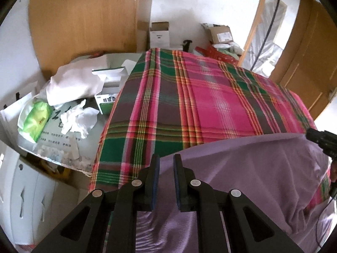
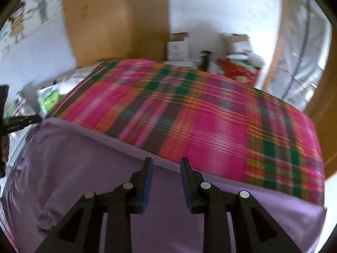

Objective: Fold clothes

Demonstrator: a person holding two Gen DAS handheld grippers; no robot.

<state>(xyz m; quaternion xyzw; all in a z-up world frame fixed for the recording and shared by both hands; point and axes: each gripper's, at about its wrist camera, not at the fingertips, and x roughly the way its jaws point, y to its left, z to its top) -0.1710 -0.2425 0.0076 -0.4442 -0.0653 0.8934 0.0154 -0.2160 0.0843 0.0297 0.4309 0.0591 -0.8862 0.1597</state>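
Note:
A purple garment (image 1: 242, 168) lies spread over the near part of a bed covered by a pink, green and red plaid sheet (image 1: 189, 94). My left gripper (image 1: 166, 162) hovers over the garment's far left edge, open by a narrow gap with purple cloth showing behind it. In the right wrist view, which is blurred, the right gripper (image 2: 166, 162) stands open wider above the garment (image 2: 84, 158) at its far edge, with the plaid sheet (image 2: 200, 116) beyond. Each gripper shows at the edge of the other's view: the right gripper (image 1: 322, 141) and the left gripper (image 2: 12, 124).
A cluttered side table (image 1: 63, 126) left of the bed holds a white cloth (image 1: 73, 84), a small box (image 1: 107, 101), a green packet (image 1: 38, 118) and crumpled tissue. A wooden wardrobe (image 1: 84, 14), cardboard boxes (image 1: 160, 33) and a red bag (image 1: 219, 54) stand beyond the bed. A wooden door (image 1: 305, 63) is at right.

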